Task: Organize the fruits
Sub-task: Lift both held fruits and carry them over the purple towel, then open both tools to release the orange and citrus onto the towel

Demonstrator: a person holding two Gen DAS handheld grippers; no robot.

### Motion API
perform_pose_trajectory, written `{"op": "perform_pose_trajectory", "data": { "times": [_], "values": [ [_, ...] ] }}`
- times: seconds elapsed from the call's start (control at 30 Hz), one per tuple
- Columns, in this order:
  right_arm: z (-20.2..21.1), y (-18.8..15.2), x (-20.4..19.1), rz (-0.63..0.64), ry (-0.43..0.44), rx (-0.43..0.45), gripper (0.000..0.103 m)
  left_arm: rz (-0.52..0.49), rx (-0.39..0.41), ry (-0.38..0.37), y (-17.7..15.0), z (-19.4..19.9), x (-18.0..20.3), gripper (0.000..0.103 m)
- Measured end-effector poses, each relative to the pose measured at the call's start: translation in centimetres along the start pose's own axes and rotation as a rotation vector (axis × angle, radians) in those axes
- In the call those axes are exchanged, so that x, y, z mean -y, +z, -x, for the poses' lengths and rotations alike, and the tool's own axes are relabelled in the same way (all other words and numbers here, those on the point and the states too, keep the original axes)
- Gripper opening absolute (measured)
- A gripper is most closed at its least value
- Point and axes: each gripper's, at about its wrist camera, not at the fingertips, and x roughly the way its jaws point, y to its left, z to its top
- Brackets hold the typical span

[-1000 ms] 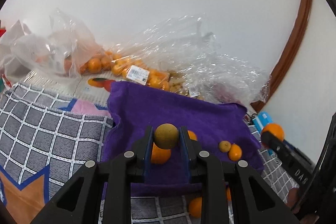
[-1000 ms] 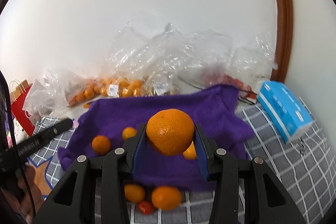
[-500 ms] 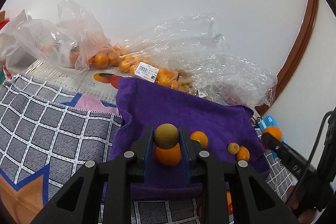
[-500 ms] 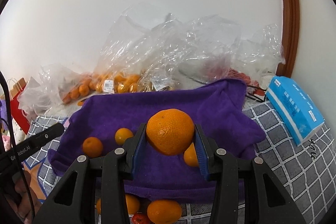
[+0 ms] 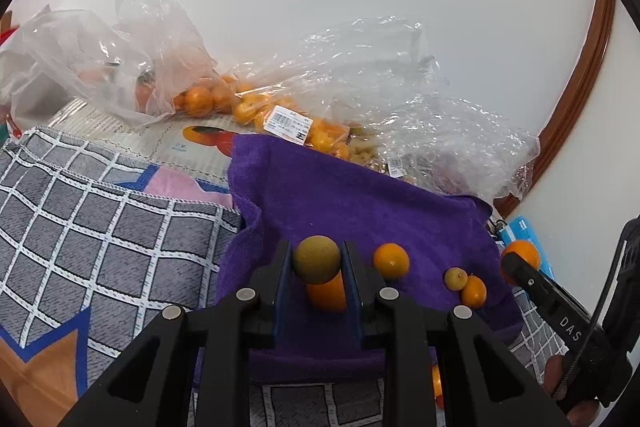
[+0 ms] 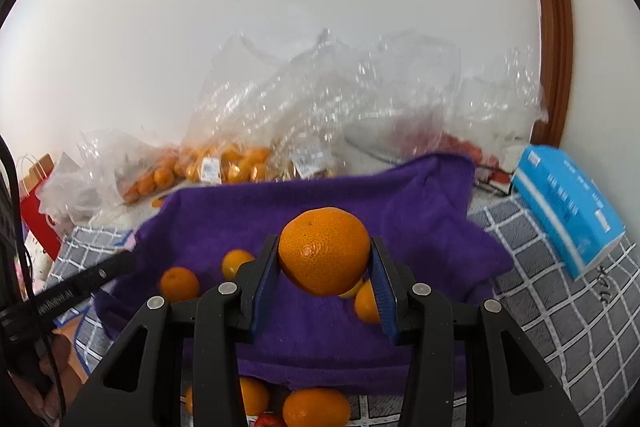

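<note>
Left gripper (image 5: 316, 261) clamped narrow on a small olive-brown fruit (image 5: 316, 259), held above the purple towel's (image 5: 340, 203) near edge. Right gripper (image 6: 324, 255) clamped on a big orange (image 6: 324, 251), fingers partly apart to fit it, also over the towel (image 6: 320, 195).

Loose on the towel, left wrist view: one orange (image 5: 327, 294) directly under the left gripper, partly hidden; a second orange (image 5: 391, 260) just to its right; further right a small greenish fruit (image 5: 455, 278) touching a small orange (image 5: 473, 291). Right gripper's tip with its orange shows at the frame's right edge (image 5: 520, 259).

Right wrist view: two more oranges below the towel's front edge on the grey checked cloth (image 6: 560, 327), plus a small red fruit (image 6: 269, 420) at the bottom, mostly cut off.

Behind the towel: clear plastic bags (image 5: 360, 99), some with oranges inside, others crumpled, against a white wall. Blue tissue pack (image 6: 568, 215) lies right of the towel. Red paper bag (image 6: 34, 215) at far left.
</note>
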Motion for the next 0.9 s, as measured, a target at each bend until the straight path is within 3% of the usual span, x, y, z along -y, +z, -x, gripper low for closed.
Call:
{"op": "perform_pose_trajectory", "data": {
  "times": [0.27,0.47,0.9],
  "values": [
    [-0.1,-0.1,2.4,-0.043,-0.020,0.006,0.044,0.052,0.018,-0.040,0.8,0.5,-1.5,0.023],
    [-1.0,-0.6,3.6,-0.082,-0.004,-0.041,0.044,0.071,0.019,-0.048,0.8,0.3,-2.0,0.023],
    [-3.3,-2.6,0.7,-0.022,0.100,-0.172,0.044,0.029,-0.069,-0.021,-1.0,-1.7,-0.6,0.023]
  ]
}}
